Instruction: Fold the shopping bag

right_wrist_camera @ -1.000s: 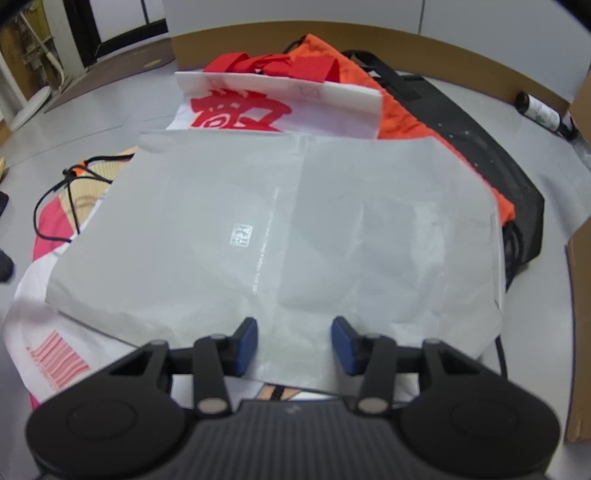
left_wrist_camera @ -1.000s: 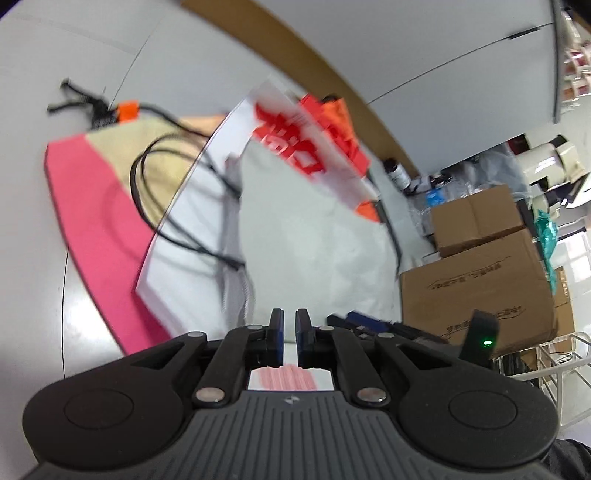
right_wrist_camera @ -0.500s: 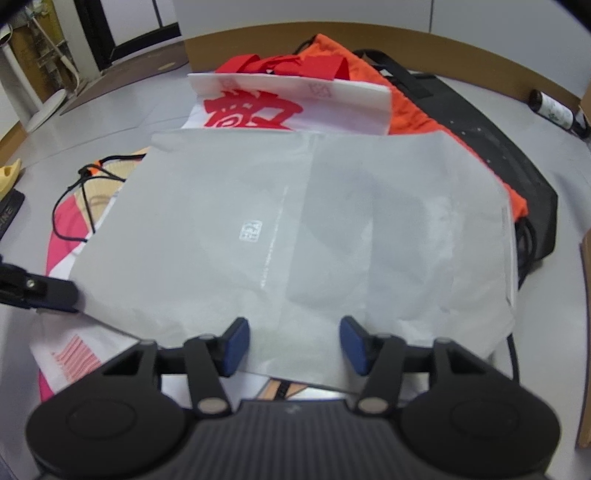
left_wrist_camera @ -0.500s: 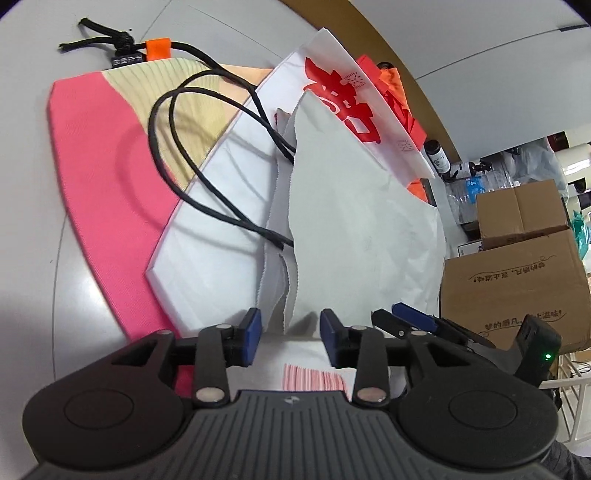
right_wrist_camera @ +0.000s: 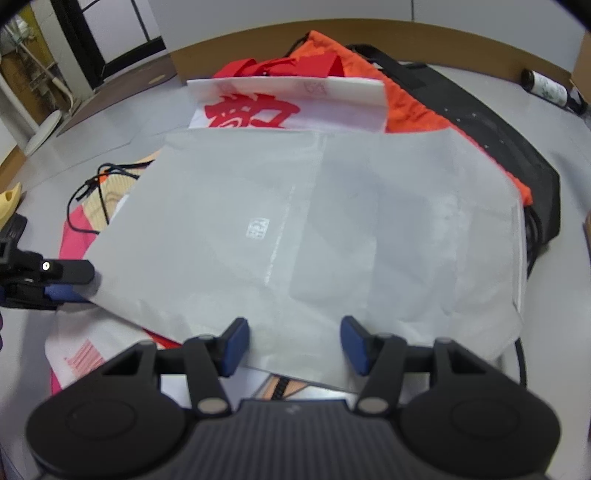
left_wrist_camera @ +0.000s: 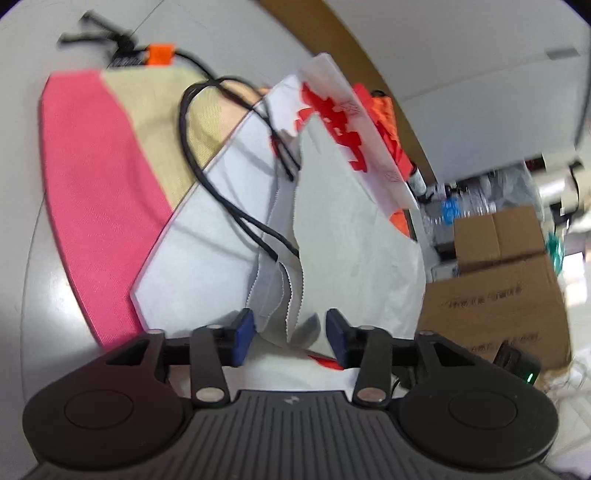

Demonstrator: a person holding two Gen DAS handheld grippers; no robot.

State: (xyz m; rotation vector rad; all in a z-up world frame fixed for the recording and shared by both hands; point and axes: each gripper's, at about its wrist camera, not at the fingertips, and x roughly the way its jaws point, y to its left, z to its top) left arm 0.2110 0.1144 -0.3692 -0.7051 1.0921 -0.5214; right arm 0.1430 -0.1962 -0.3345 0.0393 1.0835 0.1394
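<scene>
**Counting the things on the table**

2 grippers: left gripper (left_wrist_camera: 290, 332), right gripper (right_wrist_camera: 293, 345). 1 grey paper bag (right_wrist_camera: 295, 229). 1 white bag with red letters (right_wrist_camera: 280, 107). 1 pink cloth bag (left_wrist_camera: 96, 192). 1 orange bag (right_wrist_camera: 410, 107). 1 black bag (right_wrist_camera: 498, 147). 1 bottle (right_wrist_camera: 550, 90). 2 cardboard boxes (left_wrist_camera: 495, 299).

Place: a storeroom-like office or lab workspace
Surface: pale grey tabletop (right_wrist_camera: 480, 85) with a brown edge
Storage: stacked printed cardboard boxes (left_wrist_camera: 498, 291) beside it
Clutter: bottle (right_wrist_camera: 546, 88), wrapped supplies
Walls: plain white panels (left_wrist_camera: 480, 55), dark-framed doorway (right_wrist_camera: 110, 33)
</scene>
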